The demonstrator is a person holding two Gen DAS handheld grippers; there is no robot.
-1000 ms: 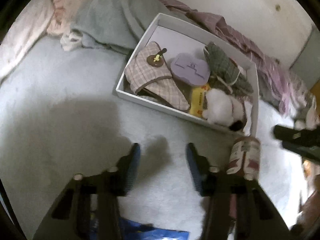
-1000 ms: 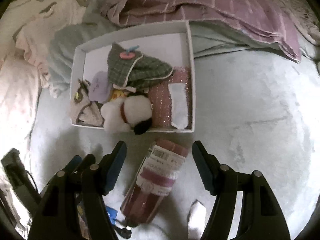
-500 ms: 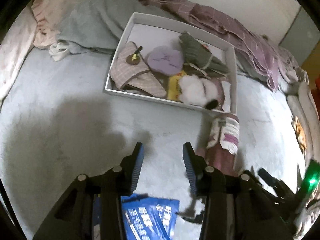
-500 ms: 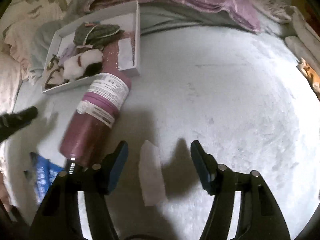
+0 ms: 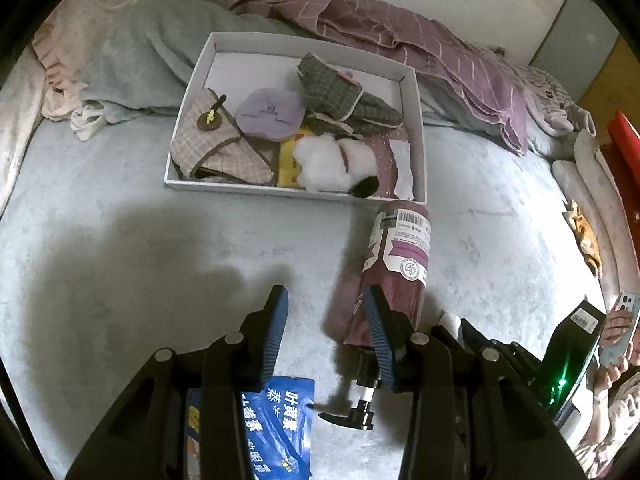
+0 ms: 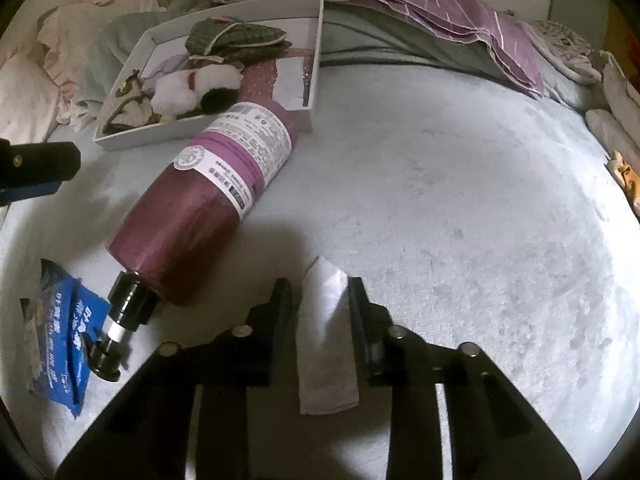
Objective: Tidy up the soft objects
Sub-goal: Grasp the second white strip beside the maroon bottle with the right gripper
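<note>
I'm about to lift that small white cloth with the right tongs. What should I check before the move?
1. White cloth sits between the closing right tongs: ok.
2. Pads firmly pressing the cloth: cannot tell.
3. Pump bottle clear of the right tongs: ok.
4. Left tongs empty and out of the way: ok.
5. White tray has free room: not ok, it looks crowded.
</note>
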